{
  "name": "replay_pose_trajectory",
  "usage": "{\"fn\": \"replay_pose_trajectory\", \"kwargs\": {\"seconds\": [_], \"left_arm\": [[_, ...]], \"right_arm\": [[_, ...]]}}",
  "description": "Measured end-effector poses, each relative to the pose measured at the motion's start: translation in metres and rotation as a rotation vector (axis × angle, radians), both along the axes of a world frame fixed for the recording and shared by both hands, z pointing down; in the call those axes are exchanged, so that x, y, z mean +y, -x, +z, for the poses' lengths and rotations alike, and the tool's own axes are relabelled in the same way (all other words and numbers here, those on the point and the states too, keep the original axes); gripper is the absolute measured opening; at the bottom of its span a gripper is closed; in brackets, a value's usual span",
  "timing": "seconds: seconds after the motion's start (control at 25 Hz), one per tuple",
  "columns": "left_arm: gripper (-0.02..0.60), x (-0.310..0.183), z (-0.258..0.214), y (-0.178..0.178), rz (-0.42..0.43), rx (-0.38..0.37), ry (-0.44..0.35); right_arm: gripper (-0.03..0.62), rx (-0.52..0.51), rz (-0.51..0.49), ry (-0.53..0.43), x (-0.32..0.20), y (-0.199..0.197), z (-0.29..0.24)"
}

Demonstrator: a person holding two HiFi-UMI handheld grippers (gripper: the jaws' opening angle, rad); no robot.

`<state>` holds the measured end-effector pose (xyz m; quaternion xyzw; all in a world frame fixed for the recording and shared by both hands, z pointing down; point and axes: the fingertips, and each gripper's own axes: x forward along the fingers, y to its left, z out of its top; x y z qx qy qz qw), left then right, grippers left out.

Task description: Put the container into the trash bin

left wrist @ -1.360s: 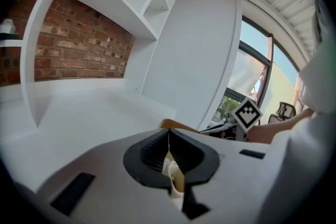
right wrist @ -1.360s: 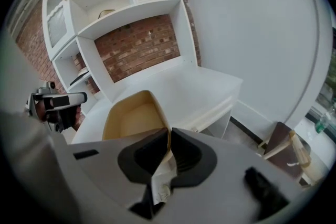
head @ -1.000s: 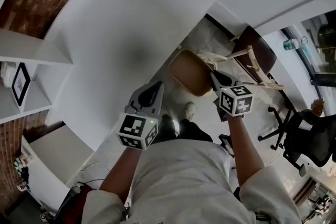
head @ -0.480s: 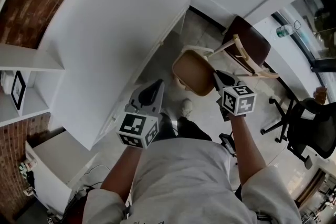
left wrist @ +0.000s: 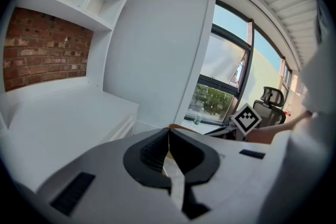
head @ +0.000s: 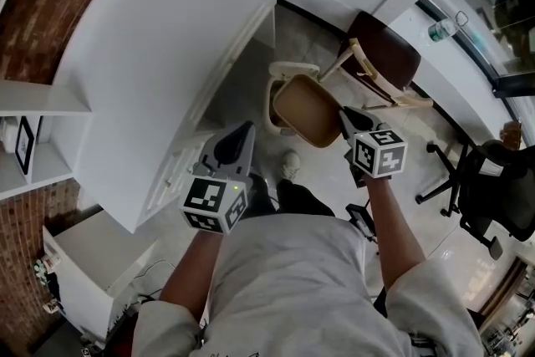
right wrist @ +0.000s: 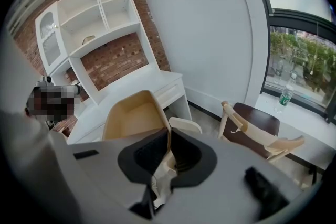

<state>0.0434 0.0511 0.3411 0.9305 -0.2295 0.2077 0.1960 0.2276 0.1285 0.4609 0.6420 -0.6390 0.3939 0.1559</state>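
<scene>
A tan, open-topped container (head: pixel 306 108) hangs tilted from my right gripper (head: pixel 344 115), which is shut on its rim. In the right gripper view the container (right wrist: pixel 132 114) fills the space ahead of the right gripper (right wrist: pixel 168 136), its thin wall pinched between the pads. A cream trash bin (head: pixel 278 76) stands on the floor by the desk's corner, partly hidden under the container; its rim (right wrist: pixel 185 124) shows just past the jaws. My left gripper (head: pixel 245 130) is lower left of the container, apart from it. The left gripper (left wrist: pixel 168 138) is shut with nothing in it.
A white desk (head: pixel 159 54) with drawers runs along the left. A wooden chair with a dark seat (head: pixel 384 63) stands right of the bin, and a black office chair (head: pixel 493 196) farther right. A bottle (right wrist: pixel 285 94) is on the window sill. The person's shoes (head: pixel 288 165) are below the bin.
Both grippers and the held container have travelled along the desk toward its corner. The cream trash bin has come into view beneath the container. The grip on the rim is unchanged.
</scene>
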Motion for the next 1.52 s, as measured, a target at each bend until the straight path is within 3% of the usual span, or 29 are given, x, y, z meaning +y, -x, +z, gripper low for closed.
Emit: {"fn": "replay_pose_trajectory", "kwargs": {"seconds": [0.4, 1.12, 1.52], "left_arm": [[0.017, 0.016, 0.016, -0.011, 0.027, -0.034, 0.025], [0.017, -0.055, 0.083, -0.014, 0.231, -0.102, 0.086], [0.017, -0.080, 0.116, -0.027, 0.302, -0.113, 0.102]], "right_arm": [[0.041, -0.018, 0.019, 0.044, 0.020, -0.016, 0.025], [0.041, -0.056, 0.175, 0.166, -0.012, 0.012, 0.089], [0.041, -0.073, 0.245, 0.205, -0.019, 0.011, 0.128]]}}
